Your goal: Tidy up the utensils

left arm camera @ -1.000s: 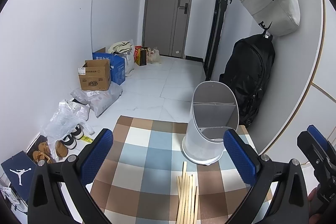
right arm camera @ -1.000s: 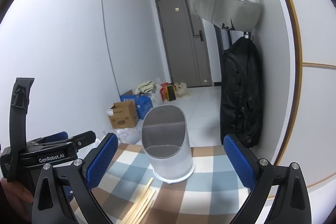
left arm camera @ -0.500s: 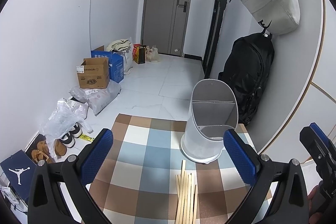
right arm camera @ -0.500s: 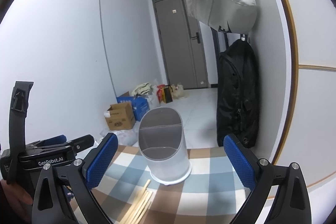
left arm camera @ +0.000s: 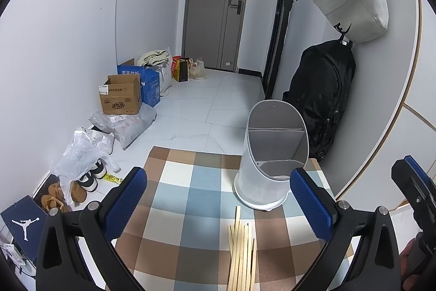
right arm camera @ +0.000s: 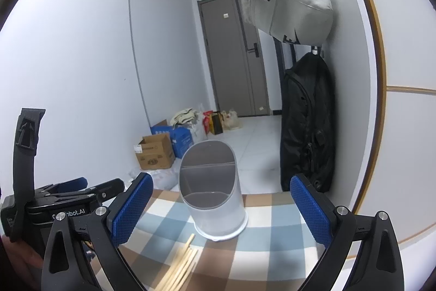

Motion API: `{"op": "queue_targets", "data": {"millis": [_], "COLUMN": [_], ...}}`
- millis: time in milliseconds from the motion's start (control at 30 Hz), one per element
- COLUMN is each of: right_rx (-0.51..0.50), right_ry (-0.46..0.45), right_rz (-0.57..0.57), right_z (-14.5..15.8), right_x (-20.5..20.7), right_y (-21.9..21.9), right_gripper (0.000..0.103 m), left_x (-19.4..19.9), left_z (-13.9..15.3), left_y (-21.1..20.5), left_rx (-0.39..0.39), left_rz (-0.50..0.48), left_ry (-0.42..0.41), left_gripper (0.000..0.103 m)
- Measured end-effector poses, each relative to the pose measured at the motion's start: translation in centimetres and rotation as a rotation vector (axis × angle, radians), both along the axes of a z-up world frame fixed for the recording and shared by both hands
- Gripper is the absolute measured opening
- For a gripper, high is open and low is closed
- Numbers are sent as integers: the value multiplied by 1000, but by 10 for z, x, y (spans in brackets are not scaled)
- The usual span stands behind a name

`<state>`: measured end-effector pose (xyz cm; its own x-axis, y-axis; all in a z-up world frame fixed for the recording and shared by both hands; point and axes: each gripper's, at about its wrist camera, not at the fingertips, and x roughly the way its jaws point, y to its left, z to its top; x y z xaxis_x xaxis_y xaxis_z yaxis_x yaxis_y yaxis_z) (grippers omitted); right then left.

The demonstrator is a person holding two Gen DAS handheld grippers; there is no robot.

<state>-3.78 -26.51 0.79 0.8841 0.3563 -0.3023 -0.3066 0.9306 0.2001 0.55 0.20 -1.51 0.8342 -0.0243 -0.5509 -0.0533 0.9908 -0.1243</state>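
We judged the task barely begun, nothing sorted yet. The chopsticks (left arm camera: 241,252) lay in a loose bundle flat on the checked cloth (left arm camera: 190,198), roughly side by side, their far ends just short of the base of the white holder (left arm camera: 268,176) and not touching it as far as we could tell. The holder stood upright on the cloth, near the table's far edge, its cut-away front facing us; its divided compartments looked empty, though the bottom of the rear ones was hidden. The left gripper (left arm camera: 218,203) hung above the cloth with jaws wide apart, blue pads clear of everything, the chopsticks lying between and below them. The right gripper (right arm camera: 222,212) was likewise spread wide and held nothing; the holder sat framed between its fingers, chopsticks (right arm camera: 181,267) low and slightly left of centre. In the right wrist view we saw the left gripper's body at the far left with a hand under it; in the left wrist view the right gripper showed at the far right edge. Both were near each other, side by side. What was left, in our judgement: all of it, closing on the sticks, lifting them, standing them in a compartment. The thin sticks lying flat on cloth would likely be awkward to pinch, and we could not count them exactly. Background clutter (a black backpack (left arm camera: 321,97), a cardboard box (left arm camera: 121,96)) played no part.
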Motion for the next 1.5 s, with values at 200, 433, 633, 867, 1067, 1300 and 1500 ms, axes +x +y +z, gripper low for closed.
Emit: {"op": "queue_targets", "data": {"millis": [200, 433, 633, 867, 1067, 1300, 1500], "right_rx": [1, 3, 4, 11, 31, 26, 24], "right_ry": [1, 0, 2, 14, 52, 129, 185], "right_rz": [-2, -2, -2, 6, 2, 17, 44], "right_z": [1, 1, 1, 3, 0, -12, -21], "right_x": [0, 0, 0, 4, 13, 31, 48], "right_y": [-1, -1, 0, -5, -10, -10, -11], "right_gripper": [102, 102, 102, 102, 102, 101, 101], "left_x": [0, 0, 1, 7, 14, 26, 39], "left_z": [0, -1, -3, -8, -19, -48, -88], "left_y": [1, 2, 2, 2, 2, -1, -3], "left_rx": [-1, -3, 2, 13, 8, -32, -74], "left_rz": [-3, -4, -7, -15, -51, -144, -204], "left_ry": [4, 9, 16, 40, 103, 271, 477], "left_gripper": [102, 102, 102, 102, 102, 96, 76]}}
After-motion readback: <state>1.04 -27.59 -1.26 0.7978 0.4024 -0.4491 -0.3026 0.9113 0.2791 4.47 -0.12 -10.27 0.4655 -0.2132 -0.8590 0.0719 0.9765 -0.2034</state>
